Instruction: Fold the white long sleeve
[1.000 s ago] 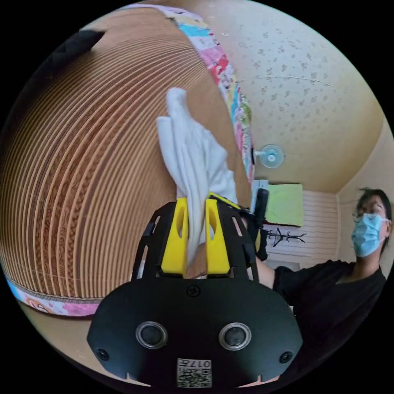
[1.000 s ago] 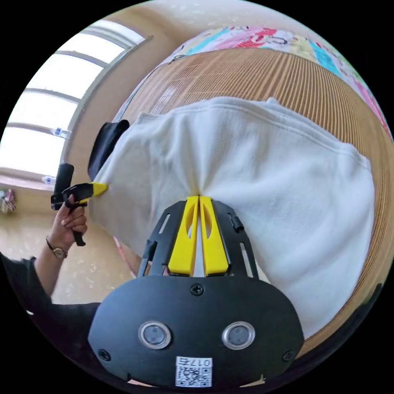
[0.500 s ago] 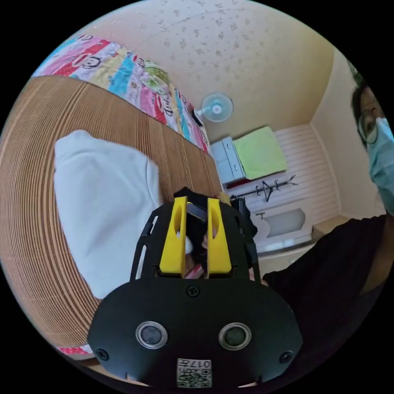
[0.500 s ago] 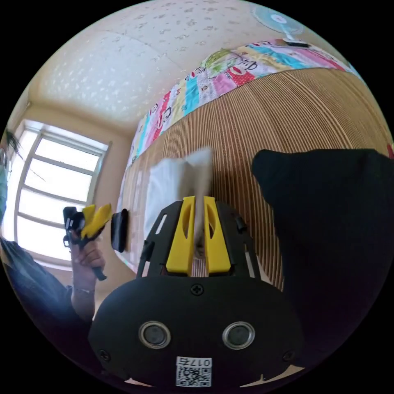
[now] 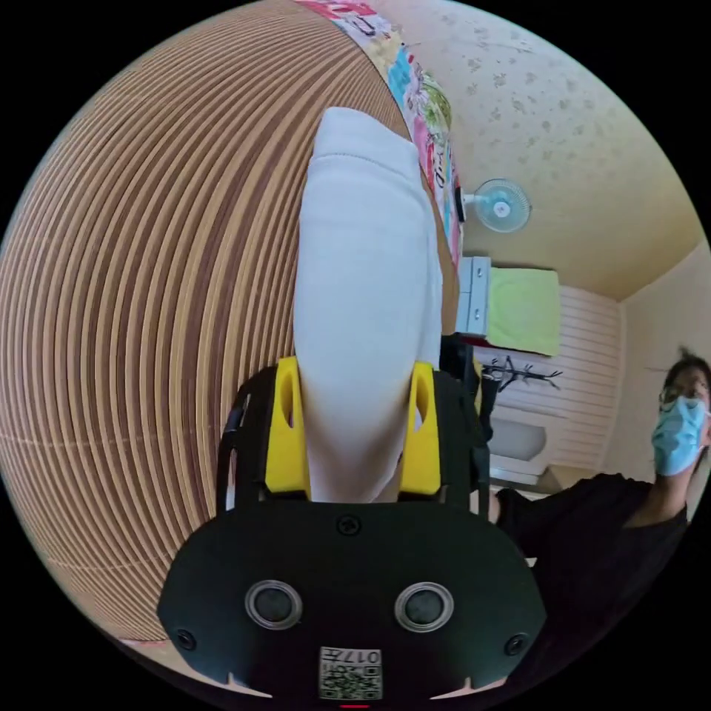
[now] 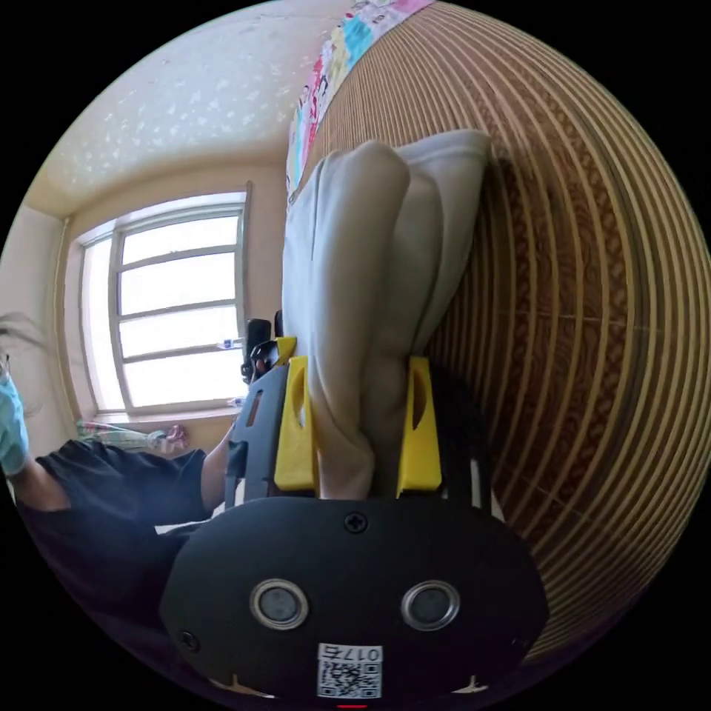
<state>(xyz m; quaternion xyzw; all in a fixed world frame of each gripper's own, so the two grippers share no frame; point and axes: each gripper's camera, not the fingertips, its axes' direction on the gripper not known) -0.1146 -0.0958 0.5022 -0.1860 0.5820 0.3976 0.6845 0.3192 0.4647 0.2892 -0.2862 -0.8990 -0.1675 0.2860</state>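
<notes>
- Where the left gripper view looks along its own tool, the left gripper point(image 5: 354, 433) has its 2 yellow jaws set wide apart, with a thick folded bundle of the white long sleeve point(image 5: 363, 296) filling the gap between them; whether both jaws press on the cloth cannot be told.
- From those jaws the garment runs away across the striped woven mat point(image 5: 148, 296), lying on it; a stitched hem shows near its far end.
- A patterned, many-coloured sheet point(image 5: 422, 133) borders the mat's far edge.
- Beyond that edge in the left gripper view: a wall fan point(image 5: 502, 205), a green cloth point(image 5: 524, 309) over a pale cabinet, and a person point(image 5: 592, 533) in a dark top.
- In the right gripper view, the right gripper point(image 6: 358, 433) also has its 2 jaws spread wide, the garment point(image 6: 370, 281) bunched in several layers between them; actual clamping cannot be confirmed.
- The folded layers in this view rest on the mat point(image 6: 592, 296), with a shadow along one side.
- The other gripper point(image 6: 266, 354) is seen just beside the garment's edge, in front of a bright window point(image 6: 170, 311).
- The person's dark sleeve point(image 6: 111, 489) appears at this view's lower left.
</notes>
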